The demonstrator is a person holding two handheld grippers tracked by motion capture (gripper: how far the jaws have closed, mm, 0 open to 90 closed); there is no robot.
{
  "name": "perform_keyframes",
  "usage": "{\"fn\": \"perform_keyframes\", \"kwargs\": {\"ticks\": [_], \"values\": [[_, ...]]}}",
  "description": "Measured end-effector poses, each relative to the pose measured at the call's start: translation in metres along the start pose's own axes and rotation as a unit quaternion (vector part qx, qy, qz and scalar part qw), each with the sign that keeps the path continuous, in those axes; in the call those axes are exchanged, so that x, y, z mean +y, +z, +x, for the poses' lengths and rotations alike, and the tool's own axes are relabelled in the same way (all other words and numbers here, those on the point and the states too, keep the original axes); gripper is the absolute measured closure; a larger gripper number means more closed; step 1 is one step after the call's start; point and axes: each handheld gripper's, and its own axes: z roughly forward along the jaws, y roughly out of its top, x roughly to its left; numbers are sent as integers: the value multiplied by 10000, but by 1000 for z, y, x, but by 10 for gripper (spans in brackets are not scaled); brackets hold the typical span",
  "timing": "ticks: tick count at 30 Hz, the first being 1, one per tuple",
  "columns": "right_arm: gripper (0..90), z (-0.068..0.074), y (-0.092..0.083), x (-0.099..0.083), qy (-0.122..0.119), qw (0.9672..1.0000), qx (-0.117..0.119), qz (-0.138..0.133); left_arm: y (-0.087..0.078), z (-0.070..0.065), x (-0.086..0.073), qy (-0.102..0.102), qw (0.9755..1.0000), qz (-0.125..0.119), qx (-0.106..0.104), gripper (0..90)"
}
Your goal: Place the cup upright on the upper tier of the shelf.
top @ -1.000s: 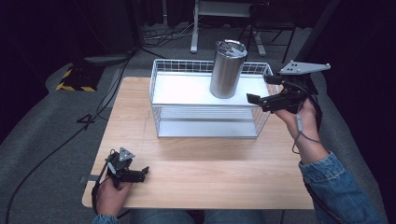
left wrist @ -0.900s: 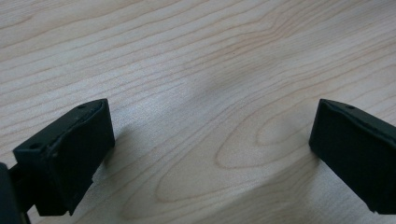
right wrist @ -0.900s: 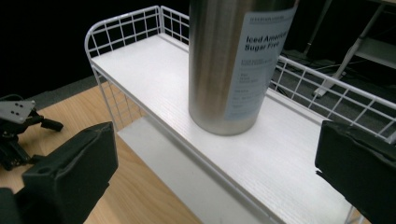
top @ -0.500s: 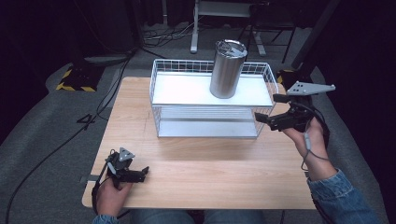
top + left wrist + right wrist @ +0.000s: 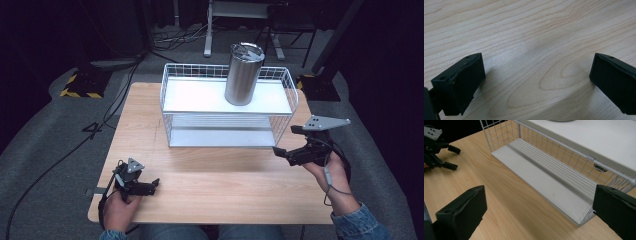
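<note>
A steel tumbler (image 5: 243,73) stands upright on the top shelf of a white wire rack (image 5: 195,95) at the far middle of the wooden table (image 5: 220,195). My right gripper (image 5: 285,141) hovers open and empty just off the rack's front right corner, by the table's right edge. In the right gripper view its jaws (image 5: 540,212) stand wide apart, facing the rack's lower shelf (image 5: 554,187). My left gripper (image 5: 152,185) rests low at the near left of the table, open, with bare wood between its jaws (image 5: 536,75). The left gripper (image 5: 449,157) also appears far off in the right gripper view.
The rack takes up the far half of the table. Grey floor surrounds the table, with cables (image 5: 120,100) trailing at the left, a yellow-and-black striped block (image 5: 80,85) at the far left, and a white stand (image 5: 240,30) behind the rack.
My right gripper has drawn back from beside the tumbler at the rack's top right, down and toward the person, to the rack's front right corner. The left gripper has stayed put.
</note>
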Motion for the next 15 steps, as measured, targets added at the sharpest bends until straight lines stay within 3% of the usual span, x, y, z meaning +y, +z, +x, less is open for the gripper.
{"fn": "perform_keyframes", "kwargs": {"ticks": [7,15], "values": [[0,-1,12,-27,135,9998,25,161,0,0,0,6,10000,0,-2,5],[0,2,28,-59,232,9983,-23,535,0,0,0,3,10000,2,-1,5]]}}
